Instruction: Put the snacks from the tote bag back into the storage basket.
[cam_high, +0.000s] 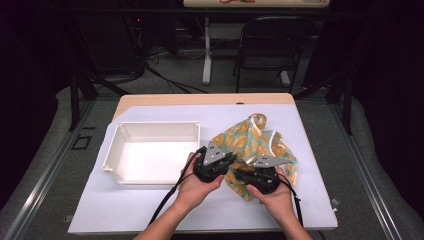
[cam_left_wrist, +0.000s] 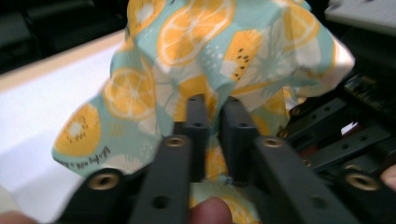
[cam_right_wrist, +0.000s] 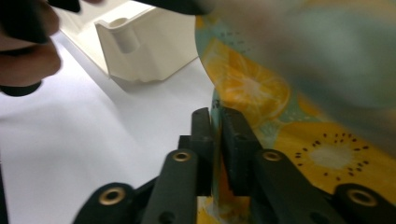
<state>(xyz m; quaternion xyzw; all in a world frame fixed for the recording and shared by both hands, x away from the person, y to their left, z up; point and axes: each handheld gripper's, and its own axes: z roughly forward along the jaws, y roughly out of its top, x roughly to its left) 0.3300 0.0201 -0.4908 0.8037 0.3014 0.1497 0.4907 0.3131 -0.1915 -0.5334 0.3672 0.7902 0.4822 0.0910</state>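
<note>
A teal cloth (cam_high: 252, 137) printed with orange slices lies crumpled on the white table cover, right of centre. My left gripper (cam_high: 230, 160) is at the cloth's near left edge. In the left gripper view its jaws (cam_left_wrist: 214, 105) stand close together, pinching a fold of the cloth (cam_left_wrist: 187, 42), which bulges up beyond them. My right gripper (cam_high: 241, 173) is just right of it, at the cloth's near edge. In the right gripper view the jaws (cam_right_wrist: 215, 114) are shut on a thin edge of the cloth (cam_right_wrist: 247, 84).
A white rectangular tray (cam_high: 150, 129) sits left of the cloth, and its corner (cam_right_wrist: 140, 42) shows beyond the right gripper. The white cover (cam_high: 125, 210) spreads in front of the tray. A dark chair (cam_high: 272, 45) stands beyond the table's far edge.
</note>
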